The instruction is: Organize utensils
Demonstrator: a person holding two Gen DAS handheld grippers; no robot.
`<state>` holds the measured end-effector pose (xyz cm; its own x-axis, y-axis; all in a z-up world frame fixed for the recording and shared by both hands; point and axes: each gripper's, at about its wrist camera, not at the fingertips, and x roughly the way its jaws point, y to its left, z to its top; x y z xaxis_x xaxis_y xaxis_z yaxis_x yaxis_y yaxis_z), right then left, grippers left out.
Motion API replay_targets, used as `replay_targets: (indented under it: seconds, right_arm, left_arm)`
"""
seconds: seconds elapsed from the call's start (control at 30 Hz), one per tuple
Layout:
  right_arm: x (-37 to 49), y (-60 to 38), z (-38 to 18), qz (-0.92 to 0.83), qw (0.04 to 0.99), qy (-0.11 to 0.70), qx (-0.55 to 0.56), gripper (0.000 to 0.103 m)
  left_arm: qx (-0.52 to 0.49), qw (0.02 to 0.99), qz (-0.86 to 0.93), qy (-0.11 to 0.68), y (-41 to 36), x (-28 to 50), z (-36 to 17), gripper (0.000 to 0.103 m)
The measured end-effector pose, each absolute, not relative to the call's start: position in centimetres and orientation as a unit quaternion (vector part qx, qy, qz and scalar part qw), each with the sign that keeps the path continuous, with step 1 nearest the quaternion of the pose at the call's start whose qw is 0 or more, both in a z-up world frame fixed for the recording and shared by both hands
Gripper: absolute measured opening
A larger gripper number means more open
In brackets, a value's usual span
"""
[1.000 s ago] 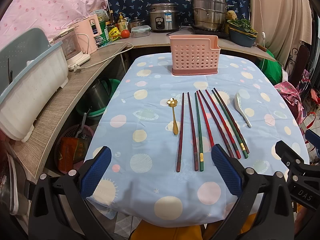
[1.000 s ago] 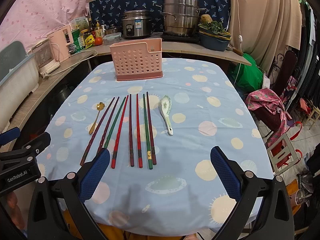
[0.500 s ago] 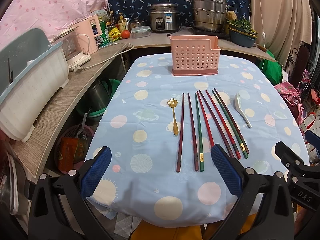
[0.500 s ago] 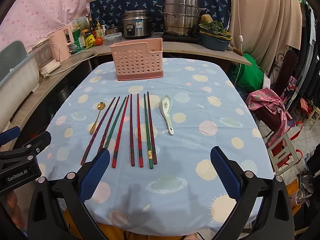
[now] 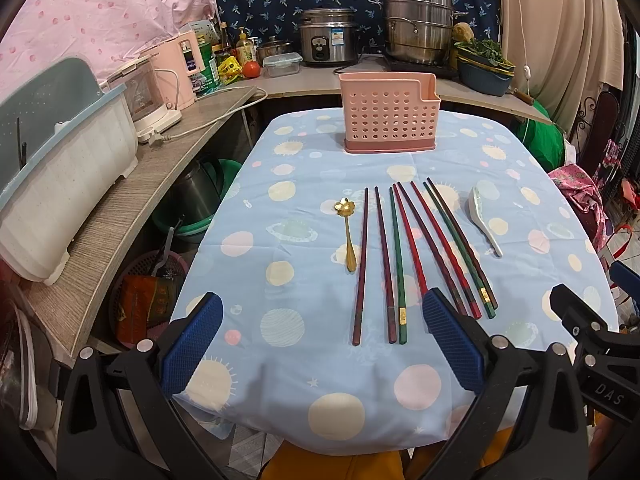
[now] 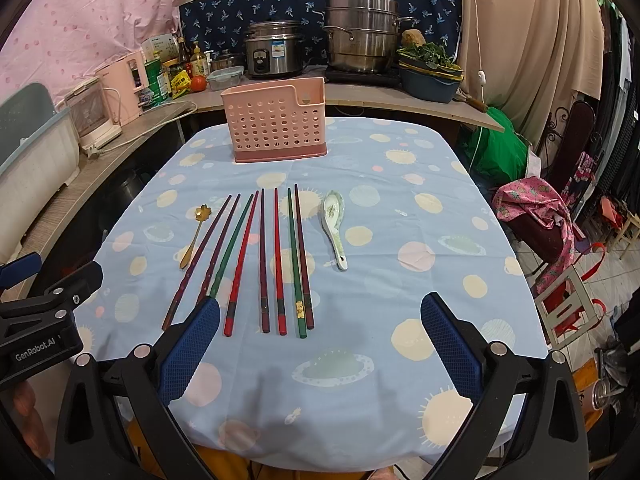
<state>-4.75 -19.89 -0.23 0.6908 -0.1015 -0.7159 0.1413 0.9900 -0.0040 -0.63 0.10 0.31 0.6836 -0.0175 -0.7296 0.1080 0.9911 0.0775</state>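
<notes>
Nothing has moved since the earlier frames: both your grippers hang where they were, utensils lie untouched. Your left gripper (image 5: pixel 322 344) hovers over the near edge of the table (image 5: pixel 280 392), jaws spread wide, nothing between the blue pads (image 5: pixel 192 344). Your right gripper (image 6: pixel 320 344) hovers likewise at the near edge, jaws wide apart, empty, blue pads (image 6: pixel 450 344) clear of everything. In the right view your left gripper's body pokes in at the left edge; in the left view the right one shows at the right edge.

Chopsticks (image 5: pixel 400 256) lie in a row mid-table on the blue spotted cloth, eight of them, dark red, red and green, tips pointing away from you toward the basket. They fan slightly, near ends close to your pads but not touching. Gold spoon (image 5: pixel 347 236) with a flower-shaped bowl lies just left of the row, apart from it. White spoon (image 5: pixel 484 222) lies just right of the row, bowl facing up and away from you, apart from the chopsticks.

Pink basket (image 5: pixel 390 118) with round holes stands upright at the far end of the table, well apart from the utensils; nothing sticks out above its rim. Rice cooker (image 5: pixel 328 36) and steel pot (image 5: pixel 418 22) sit on the counter behind it.
</notes>
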Motion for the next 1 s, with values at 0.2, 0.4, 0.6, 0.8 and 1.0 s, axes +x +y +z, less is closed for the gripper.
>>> replay_targets:
  seconds: [0.2, 0.4, 0.6, 0.8, 1.0]
  right_arm:
    - [-4.76, -19.89, -0.22, -0.066, 0.919, 0.387, 0.026, 0.096]
    - [-4.79, -19.86, -0.21, -0.066, 0.919, 0.387, 0.026, 0.096]
    - [-4.76, -19.94, -0.22, -0.066, 0.919, 0.387, 0.027, 0.096]
    - [-4.76, -19.98, -0.24, -0.065, 0.919, 0.387, 0.028, 0.096]
    - [-4.69, -19.93, -0.3, -0.065, 0.919, 0.388, 0.029, 0.096]
  left_arm:
    - [0.057, 0.916, -0.034, 0.396, 0.1, -0.63, 0.3, 0.096]
    - [0.057, 0.916, -0.034, 0.396, 0.1, -0.64, 0.3, 0.096]
    - [0.057, 0.916, -0.034, 0.396, 0.1, -0.64, 0.3, 0.096]
    - [0.057, 0.916, -0.034, 0.396, 0.08, -0.65, 0.28, 0.096]
    - [0.056, 0.916, -0.034, 0.397, 0.06, -0.65, 0.3, 0.096]
